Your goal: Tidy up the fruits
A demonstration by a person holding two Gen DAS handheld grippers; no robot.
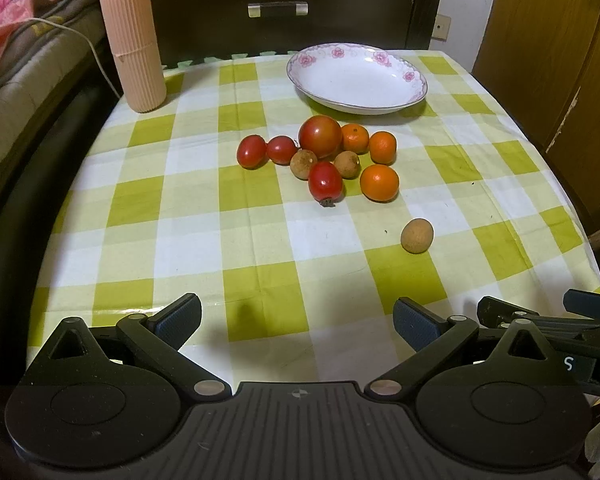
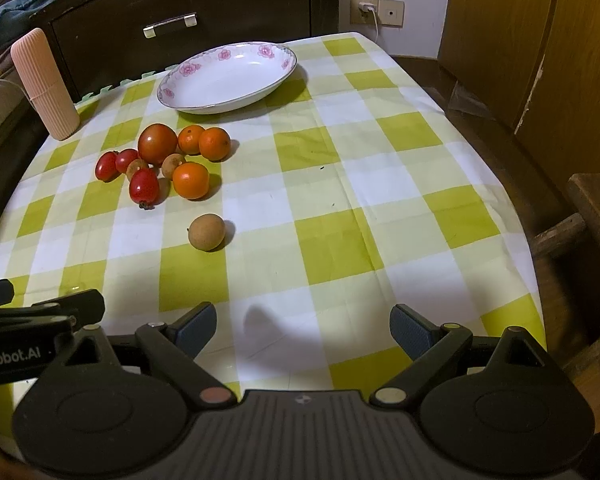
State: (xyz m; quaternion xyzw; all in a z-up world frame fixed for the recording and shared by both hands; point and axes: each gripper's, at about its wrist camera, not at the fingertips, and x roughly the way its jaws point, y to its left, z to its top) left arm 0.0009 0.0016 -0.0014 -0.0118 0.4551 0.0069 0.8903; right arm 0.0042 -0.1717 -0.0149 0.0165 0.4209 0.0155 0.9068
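Observation:
A heap of fruit lies mid-table: a big red tomato (image 1: 320, 136) (image 2: 157, 143), small red tomatoes (image 1: 325, 182) (image 2: 144, 187), oranges (image 1: 379, 182) (image 2: 191, 180) and brown longans (image 1: 303, 164). One longan (image 1: 417, 235) (image 2: 207, 232) sits apart, nearer to me. Behind the heap stands an empty white plate with pink flowers (image 1: 408, 76) (image 2: 176, 92). My left gripper (image 1: 296, 322) is open above the near table edge, holding nothing. My right gripper (image 2: 302, 326) is open too, just right of the left one, and its fingers (image 1: 500, 312) show in the left wrist view.
The table wears a green-and-white checked cloth (image 1: 260, 220) (image 2: 340, 200). A ribbed pink cylinder (image 1: 134, 44) (image 2: 46, 84) stands at the back left corner. A dark drawer front (image 1: 278, 10) is behind the table, wooden panels (image 2: 540, 40) to the right, bedding (image 1: 12, 60) to the left.

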